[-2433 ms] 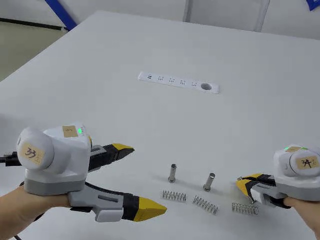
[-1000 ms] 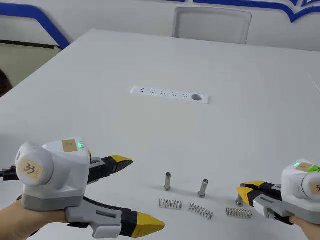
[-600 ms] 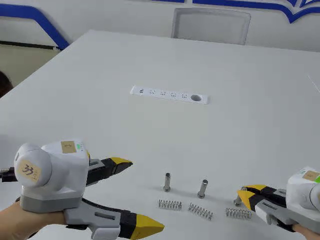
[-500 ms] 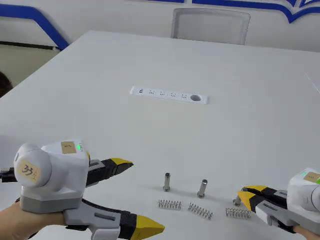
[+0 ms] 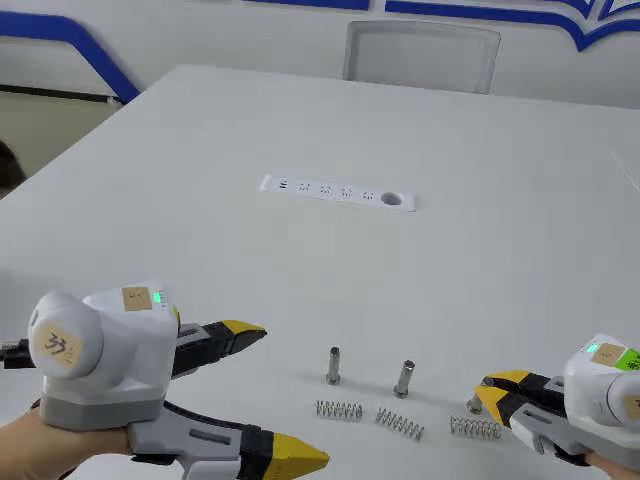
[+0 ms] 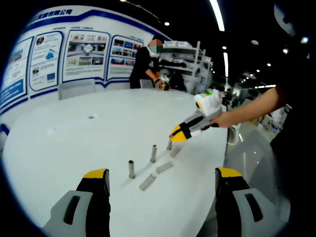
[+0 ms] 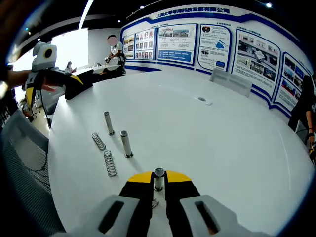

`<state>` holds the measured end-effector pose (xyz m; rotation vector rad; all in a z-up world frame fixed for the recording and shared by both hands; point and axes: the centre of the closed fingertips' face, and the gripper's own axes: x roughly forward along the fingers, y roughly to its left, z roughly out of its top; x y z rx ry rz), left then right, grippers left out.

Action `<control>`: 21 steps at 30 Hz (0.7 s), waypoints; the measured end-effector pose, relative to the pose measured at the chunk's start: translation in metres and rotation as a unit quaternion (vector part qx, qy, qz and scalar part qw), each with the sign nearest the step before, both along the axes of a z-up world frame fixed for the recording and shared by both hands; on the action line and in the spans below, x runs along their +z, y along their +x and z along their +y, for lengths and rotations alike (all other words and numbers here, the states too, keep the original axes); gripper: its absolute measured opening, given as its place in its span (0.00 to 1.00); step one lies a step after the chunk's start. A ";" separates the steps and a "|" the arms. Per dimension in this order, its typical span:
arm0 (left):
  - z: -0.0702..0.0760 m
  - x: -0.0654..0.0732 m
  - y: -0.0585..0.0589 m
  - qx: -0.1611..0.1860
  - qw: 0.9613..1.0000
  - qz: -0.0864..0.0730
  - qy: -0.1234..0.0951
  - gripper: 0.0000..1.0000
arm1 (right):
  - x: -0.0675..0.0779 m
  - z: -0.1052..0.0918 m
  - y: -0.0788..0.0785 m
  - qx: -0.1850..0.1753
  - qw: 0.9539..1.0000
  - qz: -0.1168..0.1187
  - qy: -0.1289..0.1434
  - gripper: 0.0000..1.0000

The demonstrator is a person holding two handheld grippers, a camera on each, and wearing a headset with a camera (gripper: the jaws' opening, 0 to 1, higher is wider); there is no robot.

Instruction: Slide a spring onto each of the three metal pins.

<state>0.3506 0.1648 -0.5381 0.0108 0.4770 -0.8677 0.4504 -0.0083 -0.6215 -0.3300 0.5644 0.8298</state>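
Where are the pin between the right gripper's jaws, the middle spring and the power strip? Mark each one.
pin (image 7: pixel 158 179): right gripper view, on its shaft below the head.
middle spring (image 5: pixel 400 423): head view, on its middle coils.
power strip (image 5: pixel 335 191): head view, centre of its top face.

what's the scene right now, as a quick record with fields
left gripper: open, empty
right gripper: shut on right pin
left pin: upright, bare
middle pin: upright, bare
right pin: upright, between the right gripper's jaws
springs: three, flat on the table, none on a pin
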 end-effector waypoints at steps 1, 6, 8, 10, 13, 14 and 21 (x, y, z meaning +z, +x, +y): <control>0.000 0.000 0.000 0.001 1.000 0.000 0.000 0.90 | -0.002 0.000 -0.002 0.000 1.000 0.007 0.000 0.10; 0.001 0.000 0.000 0.002 1.000 0.000 0.001 0.90 | 0.001 -0.003 -0.003 -0.014 1.000 0.006 0.005 0.18; 0.001 0.001 0.000 0.004 1.000 -0.002 -0.001 0.91 | 0.004 -0.005 -0.003 -0.021 1.000 0.010 0.019 0.18; 0.001 0.001 0.000 0.005 1.000 -0.002 -0.002 0.90 | 0.008 -0.008 -0.004 -0.024 0.999 0.013 0.030 0.19; 0.001 0.001 0.000 0.005 1.000 -0.002 -0.001 0.90 | 0.008 -0.014 -0.006 -0.018 0.999 0.017 0.031 0.21; 0.001 0.000 0.000 0.005 1.000 -0.001 -0.001 0.90 | 0.008 -0.016 -0.008 -0.014 0.999 0.020 0.030 0.22; 0.000 -0.007 -0.003 0.005 1.000 0.007 0.001 0.90 | -0.010 -0.031 -0.020 0.038 0.998 0.037 -0.021 0.26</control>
